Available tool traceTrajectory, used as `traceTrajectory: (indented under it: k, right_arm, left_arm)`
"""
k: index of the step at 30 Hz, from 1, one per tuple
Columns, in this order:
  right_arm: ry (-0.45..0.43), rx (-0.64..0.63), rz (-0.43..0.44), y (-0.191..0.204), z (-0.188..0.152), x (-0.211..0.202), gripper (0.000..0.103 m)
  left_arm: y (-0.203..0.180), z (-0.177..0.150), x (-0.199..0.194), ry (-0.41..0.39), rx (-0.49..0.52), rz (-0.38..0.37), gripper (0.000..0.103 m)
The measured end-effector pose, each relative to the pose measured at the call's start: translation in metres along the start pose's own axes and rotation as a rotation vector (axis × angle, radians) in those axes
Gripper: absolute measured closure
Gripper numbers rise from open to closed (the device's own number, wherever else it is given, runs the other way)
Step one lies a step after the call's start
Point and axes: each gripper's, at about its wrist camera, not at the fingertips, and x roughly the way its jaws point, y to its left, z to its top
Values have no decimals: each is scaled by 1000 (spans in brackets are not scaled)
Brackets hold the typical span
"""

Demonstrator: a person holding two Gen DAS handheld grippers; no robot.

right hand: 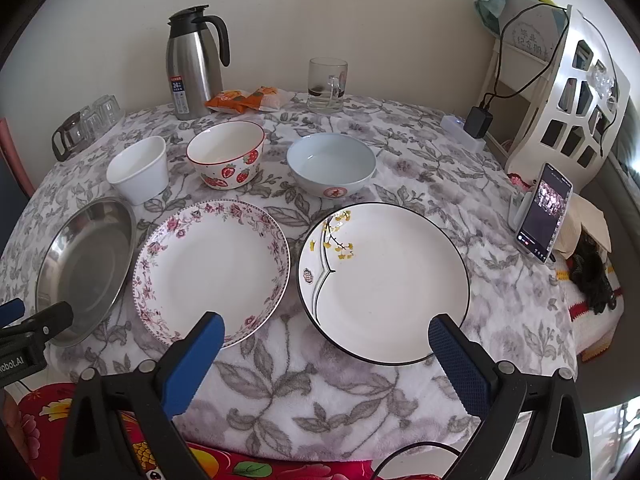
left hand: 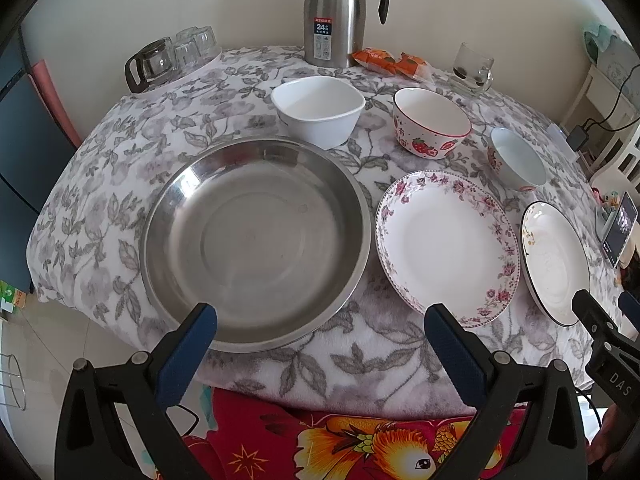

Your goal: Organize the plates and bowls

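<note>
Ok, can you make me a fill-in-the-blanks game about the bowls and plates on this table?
1. The bowl with the red rim is painted with ____.
2. The plate with yellow flowers has a ____ rim.
3. The biggest dish, the pan, is made of ____.
4. The number of bowls standing behind the plates is ____.

Missing words: strawberries; black; metal; three

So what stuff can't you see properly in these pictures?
- Phone screen, right wrist view: too small to tell what is playing.
- Thermos top, left wrist view: cut off by the picture edge.
- Steel dish near rim, right wrist view: covered by the left claw.
- Dark stuff in the glass mug: too small to name.
- Upside-down glasses: blurry, hard to count.
</note>
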Motion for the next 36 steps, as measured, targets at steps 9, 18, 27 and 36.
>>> traceTrajectory:
  k: [9, 18, 27, 36]
  right_arm:
    - [0, 0, 0, 1, 0, 1, 0]
    - [1, 1, 0, 0, 0, 1, 0]
    - [1, 1, 0, 0, 0, 2, 0]
    - [3, 1, 0, 0, -1, 3, 0]
  left_arm:
    - [0, 0, 0, 4, -4, -1, 0]
    - [1, 0, 2, 9, -9, -3, 0]
    - [1, 0, 2, 11, -10, -3, 0]
    - [1, 0, 2, 12, -11, -4, 0]
